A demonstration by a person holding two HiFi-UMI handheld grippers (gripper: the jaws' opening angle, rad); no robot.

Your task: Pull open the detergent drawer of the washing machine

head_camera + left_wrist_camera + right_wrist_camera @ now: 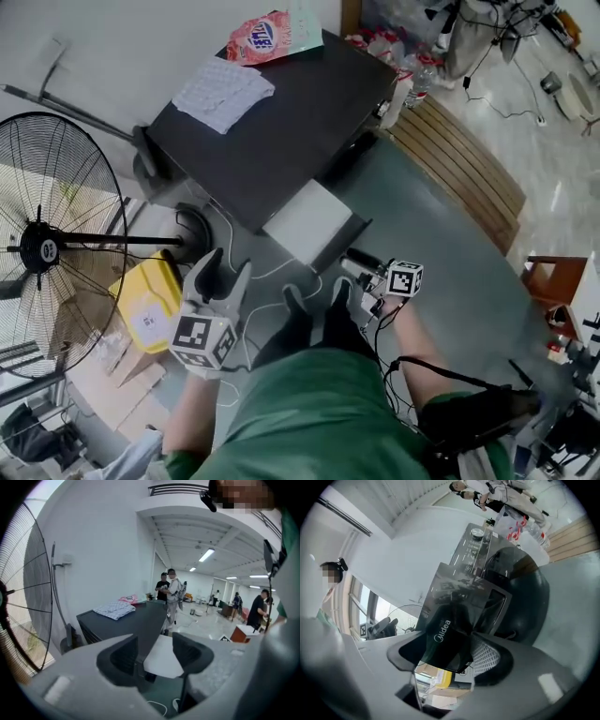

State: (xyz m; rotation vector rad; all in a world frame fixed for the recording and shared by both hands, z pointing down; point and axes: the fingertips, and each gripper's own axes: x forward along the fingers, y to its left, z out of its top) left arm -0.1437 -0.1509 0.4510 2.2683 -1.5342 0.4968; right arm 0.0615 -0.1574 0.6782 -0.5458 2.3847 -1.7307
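White detergent drawer [309, 223] juts lengthwise from the washing machine [281, 131], right gripper [457, 646] clamping its front (left gripper [230, 267] agape).

A standing fan [47, 248] beside the white wall [103, 550].

Evenly bright and sharp; fisheye warping, dark vignetted corners.
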